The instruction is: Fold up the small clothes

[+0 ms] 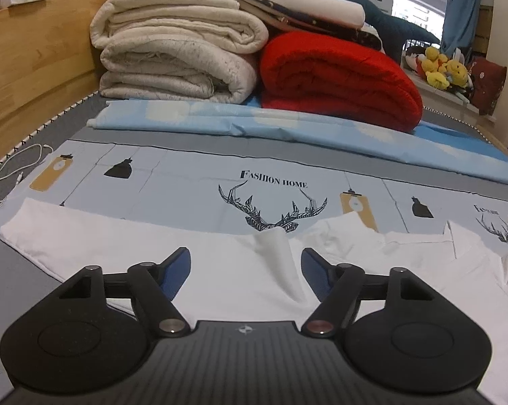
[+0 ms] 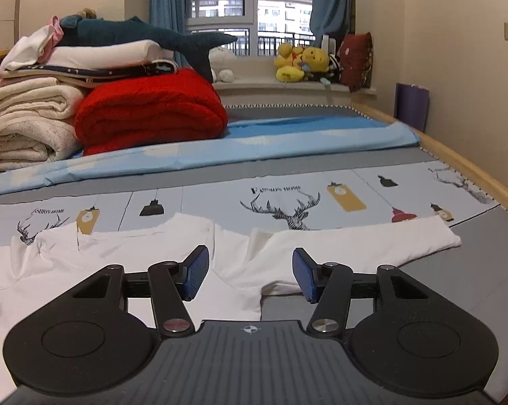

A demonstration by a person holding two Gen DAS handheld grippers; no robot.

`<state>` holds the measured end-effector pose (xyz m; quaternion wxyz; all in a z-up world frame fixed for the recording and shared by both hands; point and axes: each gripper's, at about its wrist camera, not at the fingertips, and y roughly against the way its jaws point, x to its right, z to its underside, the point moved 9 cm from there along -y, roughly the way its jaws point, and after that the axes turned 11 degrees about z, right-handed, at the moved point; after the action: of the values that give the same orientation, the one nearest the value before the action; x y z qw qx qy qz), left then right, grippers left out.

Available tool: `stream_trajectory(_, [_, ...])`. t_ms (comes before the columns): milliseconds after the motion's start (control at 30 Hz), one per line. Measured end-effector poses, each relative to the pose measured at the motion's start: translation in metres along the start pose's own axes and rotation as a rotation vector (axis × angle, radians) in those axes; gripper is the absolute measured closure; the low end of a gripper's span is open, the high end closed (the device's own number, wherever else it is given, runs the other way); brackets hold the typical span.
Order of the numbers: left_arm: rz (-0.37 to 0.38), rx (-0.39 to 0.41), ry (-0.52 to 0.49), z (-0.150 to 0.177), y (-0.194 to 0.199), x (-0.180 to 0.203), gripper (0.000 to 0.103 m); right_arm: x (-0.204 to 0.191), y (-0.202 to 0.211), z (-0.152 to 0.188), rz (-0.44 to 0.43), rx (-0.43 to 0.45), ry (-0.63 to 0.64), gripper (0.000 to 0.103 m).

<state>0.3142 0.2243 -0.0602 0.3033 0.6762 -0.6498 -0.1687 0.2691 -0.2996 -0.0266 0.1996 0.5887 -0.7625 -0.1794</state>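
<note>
Folded blankets (image 2: 145, 108) are piled at the far end of the bed (image 2: 321, 165). On its near part a white shirt (image 1: 220, 270) lies flat. Left claw (image 1: 246, 276) and right claw (image 2: 250, 273) hang over it, both spread and holding nothing.

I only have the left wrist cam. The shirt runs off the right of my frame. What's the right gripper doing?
Observer: The right gripper is open, with nothing between its fingers.
Operator: Aimed at what?
Observer: At the shirt, about where the right sleeve joins the body.
Operator: And the far end of that sleeve?
Observer: It lies stretched out flat on the bed, and the cuff stops short of the wooden bed edge.
</note>
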Motion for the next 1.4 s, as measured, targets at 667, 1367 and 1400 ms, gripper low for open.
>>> stream_trajectory(667, [-0.199, -0.059, 0.363, 0.022, -0.055, -0.178, 0.077, -0.173, -0.025, -0.060, -0.338, 0.050, 0.128, 0.094])
stream_trajectory(1367, [-0.480, -0.021, 0.489, 0.010, -0.053, -0.289, 0.098, -0.222, -0.069, -0.011, -0.388, -0.195, 0.236, 0.082])
stream_trajectory(1400, [-0.489, -0.010, 0.452, 0.004, -0.050, -0.281, 0.098, -0.222, -0.069, -0.010, -0.380, -0.198, 0.244, 0.082])
